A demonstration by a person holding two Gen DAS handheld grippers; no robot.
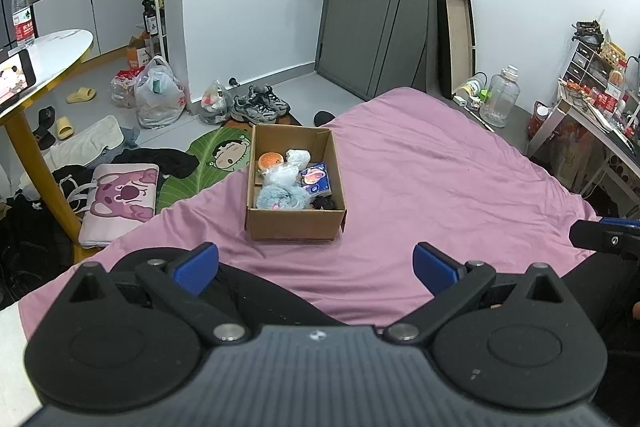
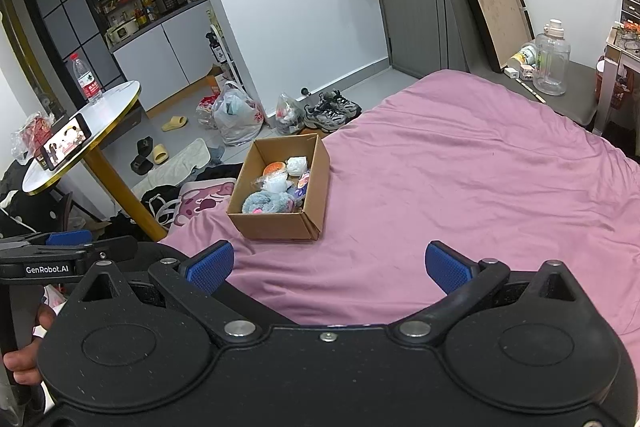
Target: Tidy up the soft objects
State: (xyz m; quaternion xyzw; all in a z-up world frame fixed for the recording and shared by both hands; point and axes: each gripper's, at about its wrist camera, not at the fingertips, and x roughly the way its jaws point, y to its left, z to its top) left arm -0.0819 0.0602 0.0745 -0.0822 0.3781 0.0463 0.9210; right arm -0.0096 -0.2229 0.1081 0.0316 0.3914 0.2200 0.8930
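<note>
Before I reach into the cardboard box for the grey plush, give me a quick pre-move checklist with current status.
1. Left gripper open and empty: ok.
2. Right gripper open and empty: ok.
3. Cardboard box upright on the pink sheet, top open: ok.
4. Grey plush reachable at the near end of the box, on top: ok.
5. Path over the sheet from grippers to box free of objects: ok.
6. Plush free of the clear bag beside it: cannot tell.

Soft toys (image 1: 282, 197) in box (image 1: 295, 225) on bed (image 1: 440, 179)
</note>
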